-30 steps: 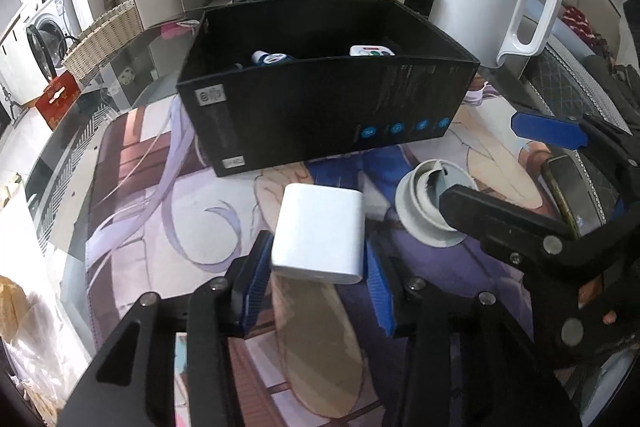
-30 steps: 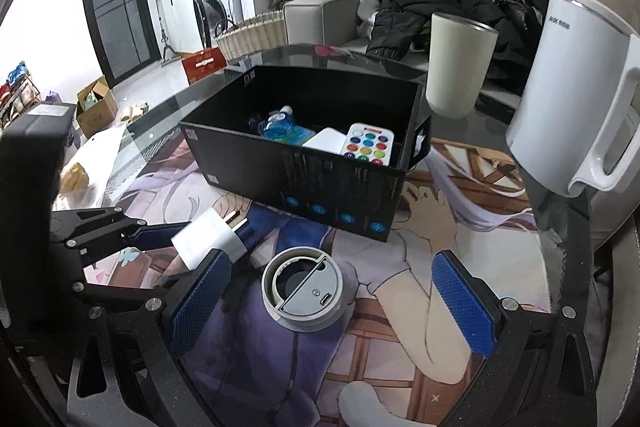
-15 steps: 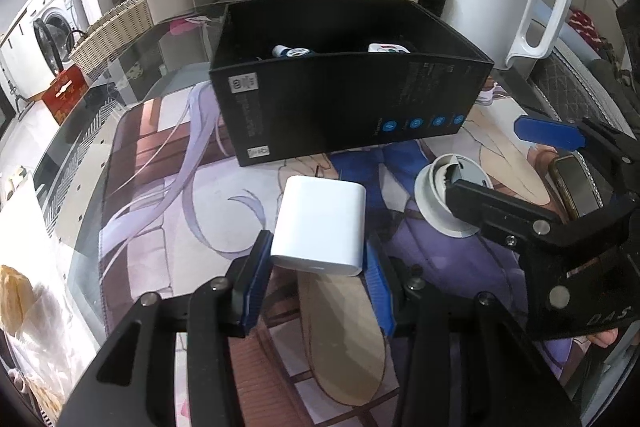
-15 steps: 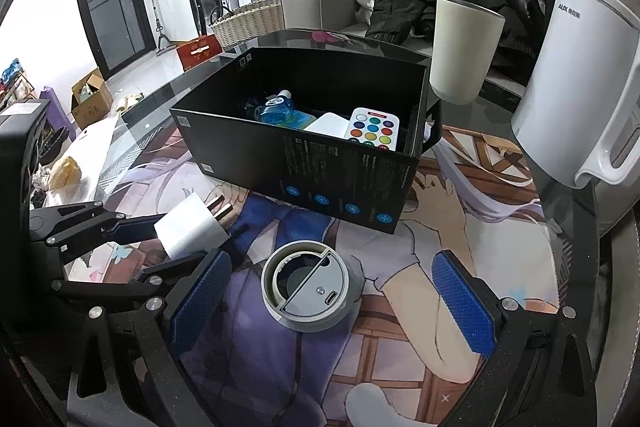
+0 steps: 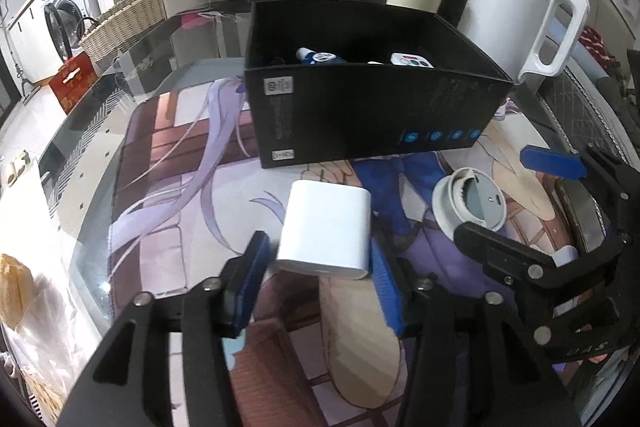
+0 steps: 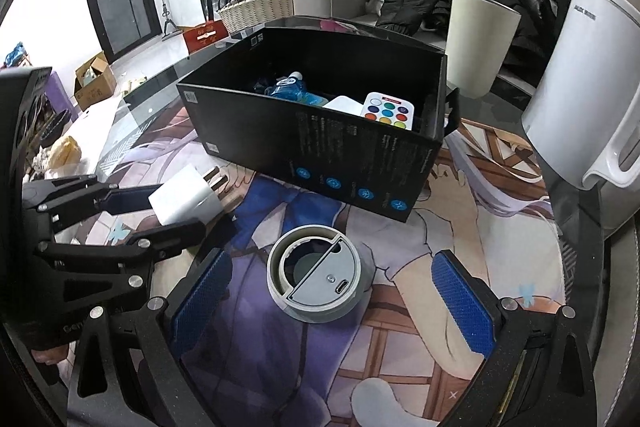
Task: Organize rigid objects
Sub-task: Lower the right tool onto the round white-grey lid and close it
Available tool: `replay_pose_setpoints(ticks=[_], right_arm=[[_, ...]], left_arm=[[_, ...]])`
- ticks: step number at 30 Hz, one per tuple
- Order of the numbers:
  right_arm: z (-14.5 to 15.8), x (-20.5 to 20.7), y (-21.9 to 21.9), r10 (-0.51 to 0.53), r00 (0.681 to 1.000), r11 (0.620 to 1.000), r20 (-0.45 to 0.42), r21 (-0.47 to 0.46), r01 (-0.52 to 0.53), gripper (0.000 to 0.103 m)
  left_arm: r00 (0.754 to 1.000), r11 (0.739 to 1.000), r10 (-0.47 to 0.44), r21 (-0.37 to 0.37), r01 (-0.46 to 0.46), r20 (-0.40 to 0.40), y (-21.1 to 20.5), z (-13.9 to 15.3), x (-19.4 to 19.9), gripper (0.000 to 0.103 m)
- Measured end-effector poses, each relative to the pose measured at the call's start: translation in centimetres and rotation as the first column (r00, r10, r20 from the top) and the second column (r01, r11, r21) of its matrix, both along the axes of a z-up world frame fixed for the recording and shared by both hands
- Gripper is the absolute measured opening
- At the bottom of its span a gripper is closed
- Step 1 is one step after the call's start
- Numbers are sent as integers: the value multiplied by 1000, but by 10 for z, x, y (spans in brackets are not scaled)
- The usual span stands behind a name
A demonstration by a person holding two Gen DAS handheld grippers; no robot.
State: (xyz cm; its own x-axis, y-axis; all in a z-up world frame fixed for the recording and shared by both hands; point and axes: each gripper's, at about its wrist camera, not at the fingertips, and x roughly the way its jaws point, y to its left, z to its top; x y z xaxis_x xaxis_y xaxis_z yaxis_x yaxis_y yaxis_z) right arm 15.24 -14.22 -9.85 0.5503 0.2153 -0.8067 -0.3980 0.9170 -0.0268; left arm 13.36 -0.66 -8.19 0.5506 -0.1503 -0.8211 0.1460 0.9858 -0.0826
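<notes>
Near the middle of the desk (image 5: 100,163), on its printed mat (image 6: 420,307), the left gripper (image 5: 320,275) has the white plug adapter (image 5: 326,229) between its blue pads. Its jaws have just been opening: the left pad stands clear of the adapter with a gap showing, while the right pad sits just beside or against it. In the right wrist view the adapter (image 6: 188,197) lies tilted with its metal prongs toward the black box (image 6: 360,155). The right gripper (image 6: 332,295) is spread wide, its pads on either side of the round grey device (image 6: 316,277) without touching it; the device rests flat on the mat just in front of the box. Inside the box lie a remote with coloured buttons (image 6: 388,111), a white item (image 6: 344,105) and a blue bottle (image 6: 290,89). A white kettle (image 6: 588,107) and a beige cup (image 6: 476,39) stand toward the desk's far right edge, behind the box.
</notes>
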Motion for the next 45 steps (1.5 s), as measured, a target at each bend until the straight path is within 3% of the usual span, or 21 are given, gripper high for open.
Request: replay_pose_setpoints(ticks=[4,16,18,21,27,31,40,45], right_arm=[[-2,0,1,5,1000,1000,-10,-3,-5,100],[-11,0,3,43,998,999,-55,11,-42,66],[-12,0,4,49,997,999,-65,11,-48,55],[-13,1,5,52,996,999,-71,11,-51,51],[-13,-1,3,58,996,998,-68,13,-57,51],[-13,-1,2,53,996,999,-66,14,-52,51],[-9,-4,3,60,997,998,-52,20,-59,51],[-2,-7,1,67,997,997,-24,35,-66,51]], left_arm=[[1000,1000,3,3,-3,4,2,1,2,57],[1000,1000,-2,2,2,-6,-2,0,4,58],[1000,1000,-4,2,4,-9,-2,-1,4,58],[1000,1000,-4,6,4,-8,-3,-2,5,57],[1000,1000,-3,14,3,-14,-5,-2,6,55],[1000,1000,-15,23,15,-11,-7,-1,6,41],[1000,1000,-15,-7,15,-10,-5,2,4,41],[998,999,-31,-9,32,56,-8,15,-3,41]])
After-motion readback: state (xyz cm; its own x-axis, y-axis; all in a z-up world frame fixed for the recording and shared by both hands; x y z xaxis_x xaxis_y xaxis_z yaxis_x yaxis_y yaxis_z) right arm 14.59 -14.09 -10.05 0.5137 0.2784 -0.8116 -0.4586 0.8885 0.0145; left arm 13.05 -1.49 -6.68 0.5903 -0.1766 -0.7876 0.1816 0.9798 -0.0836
